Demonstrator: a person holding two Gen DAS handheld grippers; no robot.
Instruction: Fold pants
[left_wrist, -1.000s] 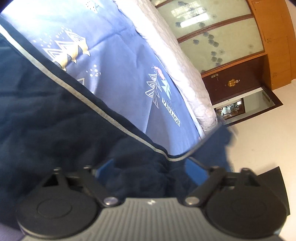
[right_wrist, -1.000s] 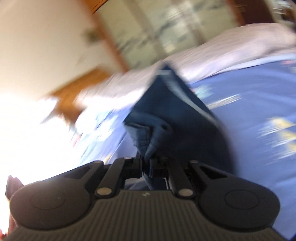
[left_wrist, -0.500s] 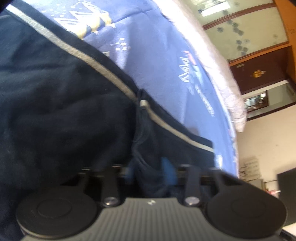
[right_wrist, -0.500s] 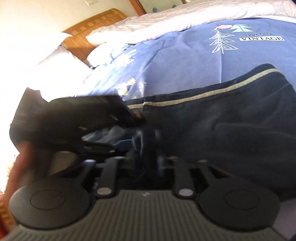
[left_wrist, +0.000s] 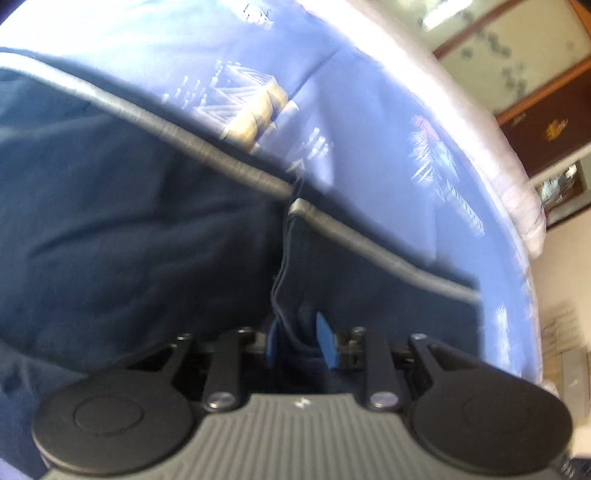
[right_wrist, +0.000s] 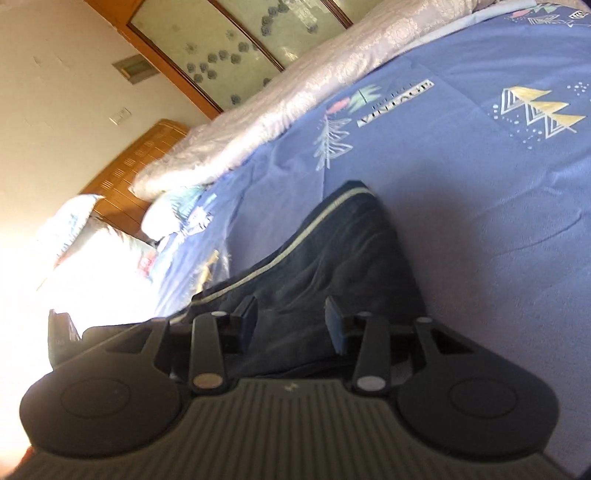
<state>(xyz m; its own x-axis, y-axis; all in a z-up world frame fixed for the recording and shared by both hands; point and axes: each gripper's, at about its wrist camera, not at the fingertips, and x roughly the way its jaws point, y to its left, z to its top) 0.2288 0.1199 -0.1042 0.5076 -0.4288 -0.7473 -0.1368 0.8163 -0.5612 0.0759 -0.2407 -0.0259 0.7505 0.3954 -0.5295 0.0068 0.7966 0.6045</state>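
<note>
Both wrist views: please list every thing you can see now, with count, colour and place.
pants: one, dark navy with pale side stripe, lying on the bed sheet.
bed sheet: one, blue with tree prints and the word VINTAGE, under the pants.
quilt: one, pale pink, along the far edge of the bed.
headboard: one, orange-brown wood, at the bed's end.
wardrobe doors: frosted glass in wood frames, behind the bed.
left gripper: black with blue pads, jaws partly closed around a fold of the pants.
right gripper: black, jaws open over the pants.
</note>
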